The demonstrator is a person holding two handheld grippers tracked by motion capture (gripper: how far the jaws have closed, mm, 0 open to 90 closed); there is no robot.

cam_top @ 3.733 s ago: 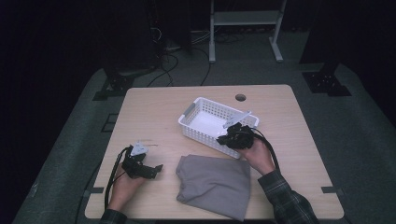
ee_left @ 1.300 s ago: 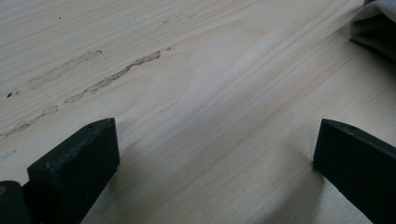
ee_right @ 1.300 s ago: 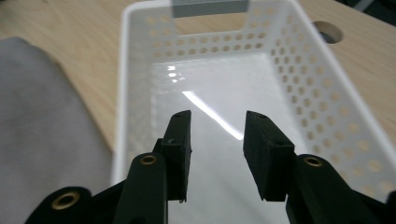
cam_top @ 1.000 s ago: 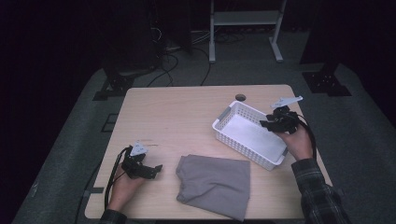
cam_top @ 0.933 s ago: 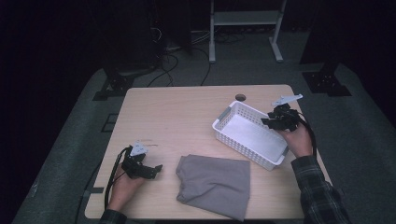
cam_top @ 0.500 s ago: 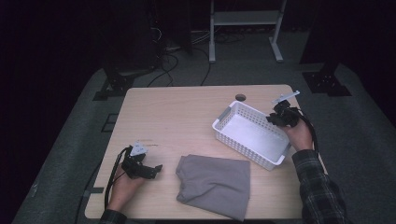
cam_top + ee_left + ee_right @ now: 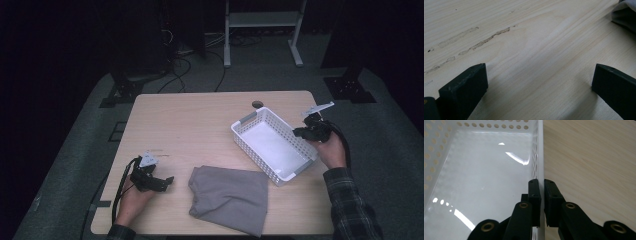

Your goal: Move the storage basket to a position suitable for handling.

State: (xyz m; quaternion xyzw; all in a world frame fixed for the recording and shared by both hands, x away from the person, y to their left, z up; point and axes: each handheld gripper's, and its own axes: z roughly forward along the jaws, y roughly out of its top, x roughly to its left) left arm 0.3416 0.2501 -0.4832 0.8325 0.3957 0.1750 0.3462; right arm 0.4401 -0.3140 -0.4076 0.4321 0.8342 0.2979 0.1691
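The white basket (image 7: 274,145) is being held by its long wall nearest the desk's right edge, and it is lying at an angle on the right half of the desk (image 7: 200,125), one short end pointing toward the far right corner near the cable hole (image 7: 257,104). In the right gripper view that perforated wall (image 7: 539,157) is being pinched between the two black jaws, one inside the basket and one outside, so the right gripper (image 7: 306,132) is being kept nearly closed on thin plastic; its jaws have just been closing onto this wall. Such a hold on the rim is judged to be serving for dragging or turning the basket across the desk, probably to bring it into reach of the cloth. The basket is being kept empty, its glossy floor bare. The grey folded cloth (image 7: 229,197) is lying near the desk's front edge, apart from the basket's near corner. The left gripper (image 7: 161,184) is being rested near the front left corner, its jaws being held wide apart over bare wood with nothing between them, apparently waiting just beside the cloth's left edge. One basket, one cloth, two grippers and one cable hole are being counted.
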